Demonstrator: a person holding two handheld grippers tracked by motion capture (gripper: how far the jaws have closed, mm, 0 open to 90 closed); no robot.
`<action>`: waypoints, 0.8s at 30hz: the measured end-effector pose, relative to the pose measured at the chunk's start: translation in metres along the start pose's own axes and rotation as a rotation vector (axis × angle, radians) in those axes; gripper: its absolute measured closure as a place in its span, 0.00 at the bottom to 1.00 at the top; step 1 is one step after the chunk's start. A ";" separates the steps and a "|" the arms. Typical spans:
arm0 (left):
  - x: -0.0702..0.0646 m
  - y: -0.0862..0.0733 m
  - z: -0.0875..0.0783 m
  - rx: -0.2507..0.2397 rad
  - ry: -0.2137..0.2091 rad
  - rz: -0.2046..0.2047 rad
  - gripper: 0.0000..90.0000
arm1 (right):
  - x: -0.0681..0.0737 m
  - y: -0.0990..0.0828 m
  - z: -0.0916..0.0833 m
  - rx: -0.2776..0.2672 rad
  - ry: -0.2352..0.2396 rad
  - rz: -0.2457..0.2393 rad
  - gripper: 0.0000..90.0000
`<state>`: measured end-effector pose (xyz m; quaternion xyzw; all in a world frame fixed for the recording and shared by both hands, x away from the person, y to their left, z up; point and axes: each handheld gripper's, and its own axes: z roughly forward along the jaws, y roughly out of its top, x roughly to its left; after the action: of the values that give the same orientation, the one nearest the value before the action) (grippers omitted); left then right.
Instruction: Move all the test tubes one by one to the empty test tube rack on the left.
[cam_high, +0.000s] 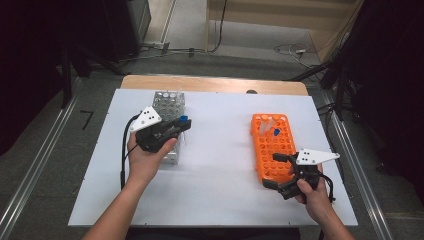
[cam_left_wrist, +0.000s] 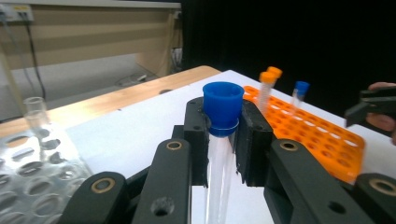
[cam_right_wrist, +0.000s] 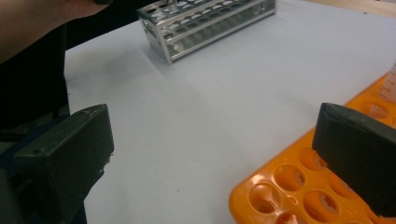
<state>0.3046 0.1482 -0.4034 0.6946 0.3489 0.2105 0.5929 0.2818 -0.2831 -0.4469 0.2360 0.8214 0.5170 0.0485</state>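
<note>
My left gripper (cam_high: 181, 126) (cam_left_wrist: 223, 140) is shut on a clear tube with a blue cap (cam_high: 184, 119) (cam_left_wrist: 222, 106), gripped just under the cap. It hovers beside the near right side of the metal tube rack (cam_high: 169, 106) (cam_left_wrist: 32, 177). My right gripper (cam_high: 276, 171) (cam_right_wrist: 212, 154) is open with nothing between its fingers, and it sits over the near left corner of the orange tube rack (cam_high: 271, 150) (cam_right_wrist: 285, 191) (cam_left_wrist: 322, 137). That rack holds orange-capped tubes (cam_left_wrist: 267, 88) and a blue-capped tube (cam_high: 276, 132) (cam_left_wrist: 300, 91) at its far end.
A white board (cam_high: 220, 165) covers the wooden table and bears both racks. One open clear tube (cam_left_wrist: 36, 114) stands in the metal rack (cam_right_wrist: 205, 23). Bare board lies between the racks. Cables run across the floor beyond the table.
</note>
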 end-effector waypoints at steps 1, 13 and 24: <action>0.003 0.001 0.001 0.000 0.006 -0.005 0.85 | -0.001 -0.001 -0.001 0.001 -0.004 0.003 0.00; 0.038 0.009 0.016 0.007 0.102 -0.044 0.85 | -0.010 -0.006 -0.007 -0.018 -0.056 0.007 0.00; 0.068 0.020 0.030 -0.008 0.188 -0.073 0.85 | -0.014 -0.008 -0.009 -0.030 -0.058 0.008 0.00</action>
<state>0.3755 0.1766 -0.3980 0.6563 0.4273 0.2541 0.5675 0.2882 -0.2994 -0.4524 0.2535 0.8109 0.5222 0.0740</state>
